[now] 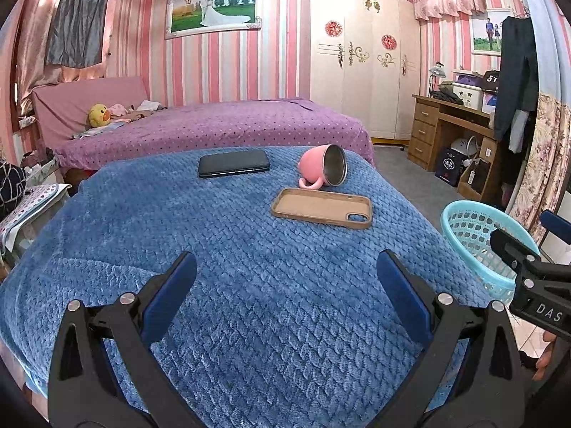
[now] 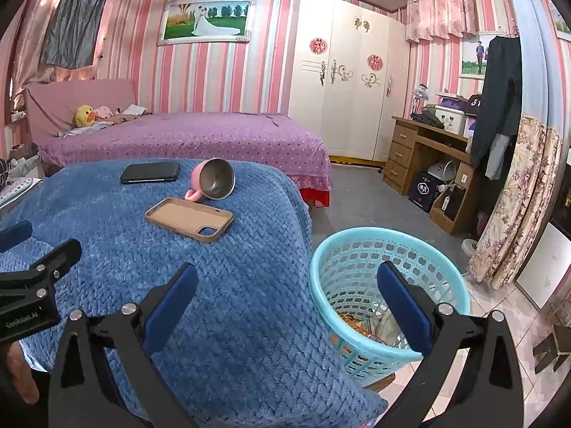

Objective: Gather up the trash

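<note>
Grippers: left gripper point(image 1: 287, 271) and right gripper point(image 2: 287, 281), both spread wide, holding nothing, likely between pickups. Basket point(image 2: 446, 274), lower right of frame, beside blue blanket point(image 2: 232, 285), holds wrappers. Blanket bears phone point(image 1: 233, 163), tipped pink mug point(image 1: 323, 169), tan phone case point(image 1: 321, 207). Striped pink bedroom.

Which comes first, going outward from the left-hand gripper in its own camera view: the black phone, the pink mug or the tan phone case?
From the left gripper, which is open over the blue blanket:
1. Tan phone case, lying flat, ahead and to the right.
2. Pink mug, tipped on its side just behind the case.
3. Black phone, ahead and to the left, about as far as the mug; too close to call.
</note>
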A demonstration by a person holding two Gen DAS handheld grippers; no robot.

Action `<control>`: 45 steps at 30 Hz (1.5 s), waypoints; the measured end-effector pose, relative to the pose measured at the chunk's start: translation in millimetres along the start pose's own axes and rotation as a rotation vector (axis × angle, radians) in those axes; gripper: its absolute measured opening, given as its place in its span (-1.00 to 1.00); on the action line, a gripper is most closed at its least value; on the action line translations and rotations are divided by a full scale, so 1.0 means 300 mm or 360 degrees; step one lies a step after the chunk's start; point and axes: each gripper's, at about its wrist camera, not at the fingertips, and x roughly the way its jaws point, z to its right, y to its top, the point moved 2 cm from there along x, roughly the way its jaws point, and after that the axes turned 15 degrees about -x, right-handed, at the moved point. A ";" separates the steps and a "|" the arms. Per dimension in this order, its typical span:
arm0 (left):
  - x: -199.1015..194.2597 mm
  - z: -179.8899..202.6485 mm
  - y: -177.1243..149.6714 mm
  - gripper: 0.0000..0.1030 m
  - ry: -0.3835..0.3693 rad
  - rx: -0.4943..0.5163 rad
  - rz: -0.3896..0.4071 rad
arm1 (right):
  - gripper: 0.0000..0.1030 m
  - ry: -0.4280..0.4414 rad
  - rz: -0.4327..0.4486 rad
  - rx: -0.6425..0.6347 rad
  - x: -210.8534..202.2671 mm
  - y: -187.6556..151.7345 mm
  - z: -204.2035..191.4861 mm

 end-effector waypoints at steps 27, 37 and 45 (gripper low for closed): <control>0.003 -0.001 0.002 0.89 0.0008 -0.0002 0.0022 | 0.91 -0.0010 0.0012 0.0000 0.005 0.006 0.012; 0.008 -0.001 0.000 0.89 0.0012 -0.0003 0.0011 | 0.91 -0.0016 0.0016 0.0005 0.002 0.003 0.015; 0.004 -0.001 -0.001 0.89 0.0013 -0.0001 0.0011 | 0.91 -0.0018 0.0015 0.0003 0.000 0.003 0.017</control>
